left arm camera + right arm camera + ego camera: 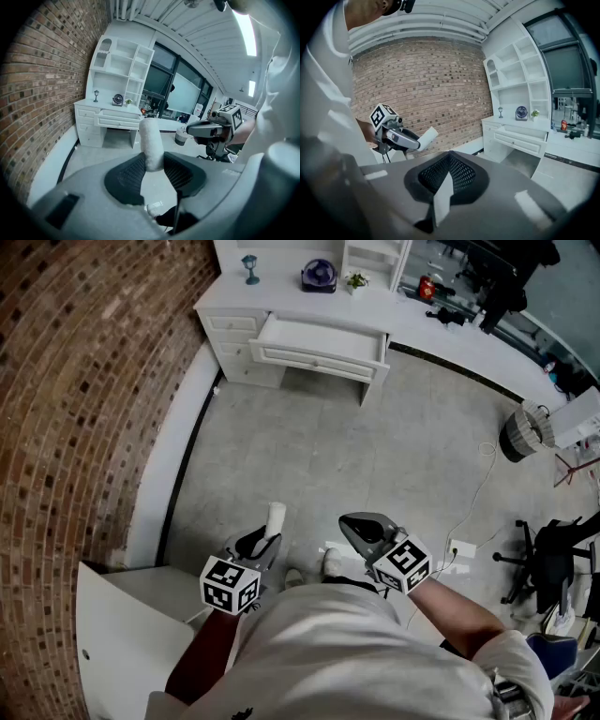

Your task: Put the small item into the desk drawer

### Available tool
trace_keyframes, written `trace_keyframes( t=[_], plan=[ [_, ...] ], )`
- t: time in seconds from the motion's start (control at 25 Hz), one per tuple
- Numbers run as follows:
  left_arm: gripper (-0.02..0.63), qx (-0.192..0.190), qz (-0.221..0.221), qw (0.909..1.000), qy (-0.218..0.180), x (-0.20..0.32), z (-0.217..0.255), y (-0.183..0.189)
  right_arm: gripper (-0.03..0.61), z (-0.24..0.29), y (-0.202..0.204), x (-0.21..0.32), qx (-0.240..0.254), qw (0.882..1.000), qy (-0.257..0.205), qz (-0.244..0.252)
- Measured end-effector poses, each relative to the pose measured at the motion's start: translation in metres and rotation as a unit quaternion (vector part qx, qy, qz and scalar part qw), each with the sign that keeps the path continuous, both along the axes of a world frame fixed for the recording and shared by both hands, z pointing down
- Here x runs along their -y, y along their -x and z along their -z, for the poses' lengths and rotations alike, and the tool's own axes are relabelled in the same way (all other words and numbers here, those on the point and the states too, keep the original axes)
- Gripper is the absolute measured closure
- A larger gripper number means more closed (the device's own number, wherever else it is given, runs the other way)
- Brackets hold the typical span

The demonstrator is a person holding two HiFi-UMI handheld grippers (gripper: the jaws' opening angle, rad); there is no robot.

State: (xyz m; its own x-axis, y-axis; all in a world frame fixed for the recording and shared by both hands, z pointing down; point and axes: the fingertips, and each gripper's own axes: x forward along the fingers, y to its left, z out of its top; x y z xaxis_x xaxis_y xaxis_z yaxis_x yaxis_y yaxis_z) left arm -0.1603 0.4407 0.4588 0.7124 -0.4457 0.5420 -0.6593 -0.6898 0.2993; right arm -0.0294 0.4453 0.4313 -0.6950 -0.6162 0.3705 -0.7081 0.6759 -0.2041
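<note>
A small white cylinder [276, 517] sticks up out of my left gripper [265, 542], which is shut on its lower end. In the left gripper view the cylinder [151, 143] stands upright between the black pads [127, 174]. My right gripper [361, 526] hangs beside it at waist height, jaws shut with nothing between them. The right gripper view looks across its own closed jaws [449, 159] at the left gripper [410, 140] and the cylinder [427, 137]. The white desk [234, 307] stands far ahead across the floor, its wide drawer [319, 341] pulled open.
A brick wall [84, 390] runs along the left. A white cabinet [122, 634] sits at my lower left. On the desk top are a small fan [319, 276], a plant and a lamp. A ribbed bin [525, 430], a floor cable and a black chair [553, 554] are at the right.
</note>
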Motion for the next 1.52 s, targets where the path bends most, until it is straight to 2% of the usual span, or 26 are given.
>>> trace_keyframes(
  t=[0.32, 0.64, 0.88, 1.24, 1.52],
  plan=[
    [0.485, 0.0, 0.014, 0.9999, 0.0, 0.029, 0.004, -0.044, 0.568, -0.009, -0.046, 0.016, 0.002, 1.0, 0.006, 0.003],
    [0.485, -0.002, 0.044, 0.999, -0.002, 0.056, 0.004, -0.076, 0.551, -0.015, -0.087, 0.03, -0.001, 1.0, -0.018, 0.013],
    [0.485, -0.008, 0.057, 0.9983, 0.005, 0.085, -0.001, -0.092, 0.552, -0.028, -0.102, 0.045, 0.009, 1.0, -0.002, 0.005],
    [0.485, -0.031, 0.048, 0.9983, -0.004, 0.2, -0.01, -0.089, 0.565, -0.039, -0.1, 0.124, -0.014, 1.0, 0.006, -0.012],
    [0.485, -0.042, 0.025, 0.9988, -0.006, 0.309, -0.005, -0.074, 0.565, -0.028, -0.075, 0.223, -0.029, 0.999, 0.009, -0.023]
  ],
)
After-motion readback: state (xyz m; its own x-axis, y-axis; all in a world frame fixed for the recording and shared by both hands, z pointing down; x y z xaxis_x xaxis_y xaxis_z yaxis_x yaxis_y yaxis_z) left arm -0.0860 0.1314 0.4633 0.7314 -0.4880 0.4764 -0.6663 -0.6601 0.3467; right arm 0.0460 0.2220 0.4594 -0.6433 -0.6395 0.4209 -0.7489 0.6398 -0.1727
